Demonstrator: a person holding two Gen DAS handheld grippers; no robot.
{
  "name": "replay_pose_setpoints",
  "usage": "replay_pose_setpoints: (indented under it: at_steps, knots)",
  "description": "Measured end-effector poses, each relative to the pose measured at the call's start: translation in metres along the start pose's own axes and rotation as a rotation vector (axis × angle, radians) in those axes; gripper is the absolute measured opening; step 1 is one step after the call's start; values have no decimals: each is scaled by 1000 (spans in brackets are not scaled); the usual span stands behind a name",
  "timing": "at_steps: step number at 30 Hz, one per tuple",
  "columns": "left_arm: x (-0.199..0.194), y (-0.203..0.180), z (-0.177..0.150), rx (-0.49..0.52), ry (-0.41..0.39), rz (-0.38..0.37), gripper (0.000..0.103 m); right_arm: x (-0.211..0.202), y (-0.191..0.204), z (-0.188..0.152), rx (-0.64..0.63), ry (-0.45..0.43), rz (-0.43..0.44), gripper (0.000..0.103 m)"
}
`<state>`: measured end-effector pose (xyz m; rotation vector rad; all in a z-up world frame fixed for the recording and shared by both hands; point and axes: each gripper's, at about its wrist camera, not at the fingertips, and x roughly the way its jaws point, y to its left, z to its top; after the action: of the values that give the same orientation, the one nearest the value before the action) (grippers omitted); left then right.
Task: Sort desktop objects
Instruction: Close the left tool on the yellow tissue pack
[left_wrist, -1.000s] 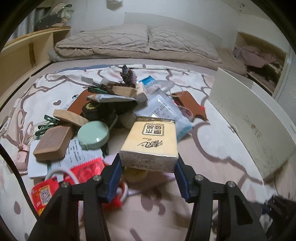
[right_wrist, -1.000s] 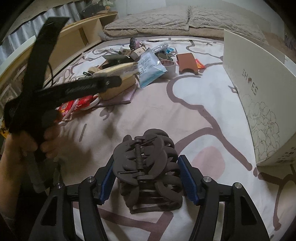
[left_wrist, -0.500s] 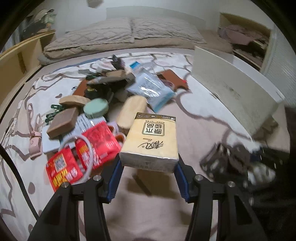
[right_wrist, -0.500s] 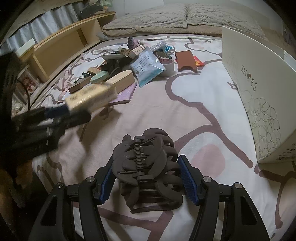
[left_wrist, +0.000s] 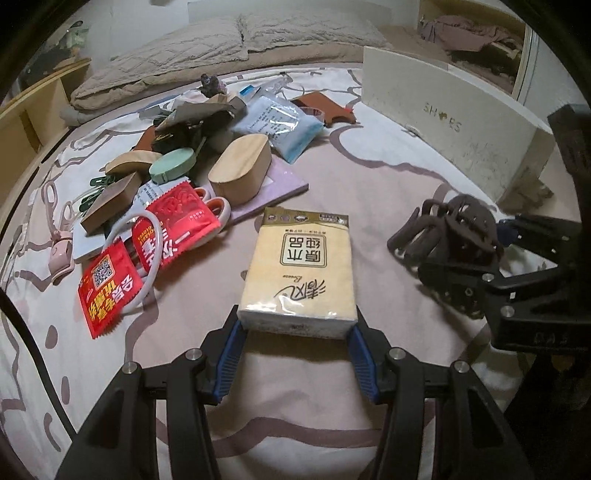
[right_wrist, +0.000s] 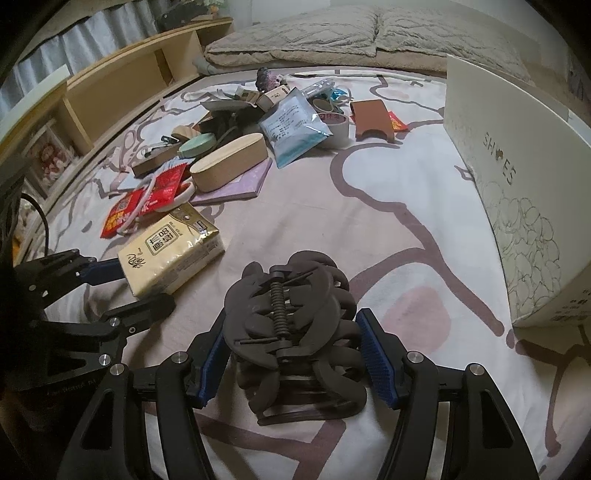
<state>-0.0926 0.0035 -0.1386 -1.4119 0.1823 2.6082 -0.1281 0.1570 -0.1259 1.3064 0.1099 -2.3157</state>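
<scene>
bedspread (left_wrist: 369, 177) clutter (left_wrist: 192, 166) beside shoebox (left_wrist: 454, 129)

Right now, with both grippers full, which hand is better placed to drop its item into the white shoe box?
Probably the right. Its gripper, shut on the dark hair claw, sits nearer the shoe box. The left gripper, holding the tissue pack, is farther away beside the clutter.

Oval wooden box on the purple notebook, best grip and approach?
Grip the oval wooden box across its narrow width, on the two long flat sides near the middle, coming from above. It lies lengthwise on the purple notebook; the rounded ends would likely slip, and clutter crowds its left, so I'd keep the fingers high.
</scene>
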Motion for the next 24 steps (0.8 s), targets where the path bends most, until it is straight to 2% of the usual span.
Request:
replay_pose_setpoints:
  at_steps: [8,12,20,24]
  knots:
    - [2,11,0,-30,16,45,66,2,4,-2,-26,12,-36,67]
    - [4,22,0,-49,34,91,77,2,8,-3,-53,15,-60,67]
    - [6,52,2,-152,44,165,79,1,7,-4,-59,27,-61,67]
    - [7,65,1,-219,51,178,79,-1,7,-6,-61,44,-63,67]
